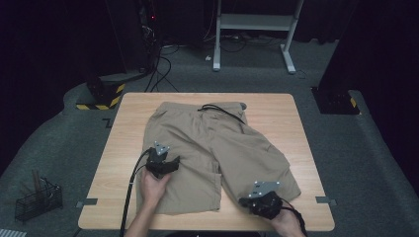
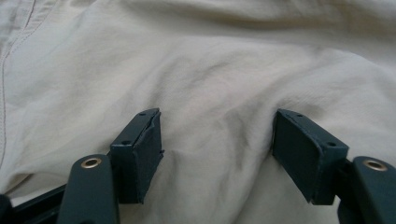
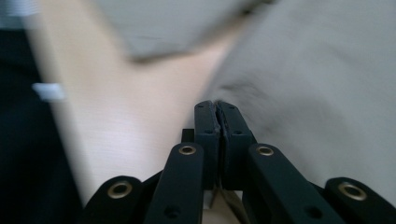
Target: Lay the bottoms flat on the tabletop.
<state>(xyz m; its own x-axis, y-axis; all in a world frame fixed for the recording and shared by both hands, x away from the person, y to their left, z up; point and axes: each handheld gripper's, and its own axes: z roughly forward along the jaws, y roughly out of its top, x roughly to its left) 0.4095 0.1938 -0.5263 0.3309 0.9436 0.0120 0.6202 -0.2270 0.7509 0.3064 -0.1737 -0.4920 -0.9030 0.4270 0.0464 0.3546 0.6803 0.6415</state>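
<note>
Two grippers work over beige shorts [image 1: 212, 148] spread flat on a wooden table [image 1: 291, 113], waistband at the far side and both legs running toward the person. A black drawstring [image 1: 222, 109] lies looped at the waistband. No brand, label or writing can be read anywhere on the cloth, the grippers or the table.

The left gripper [image 1: 163, 165] rests on the left leg of the shorts, held by the left hand [image 1: 154, 186], with its cable trailing off the near table edge. In the left gripper view its jaws stand wide apart, pads [image 2: 140, 156] pressed down onto the wrinkled cloth with a broad stretch of fabric lying between them; nothing is pinched.

The right gripper [image 1: 262, 199] sits at the near hem of the right leg, close to the table's front edge, held by the right hand [image 1: 287, 222]. In the right gripper view, which is blurred, its jaws are closed together [image 3: 218, 122] right at the edge of the cloth where it meets bare wood. Whether a fold of hem is caught between them cannot be told.

On the floor to the left of the table stands a black wire basket [image 1: 38, 200]. Small grey tape marks [image 1: 87, 202] sit at the table's near corners.
</note>
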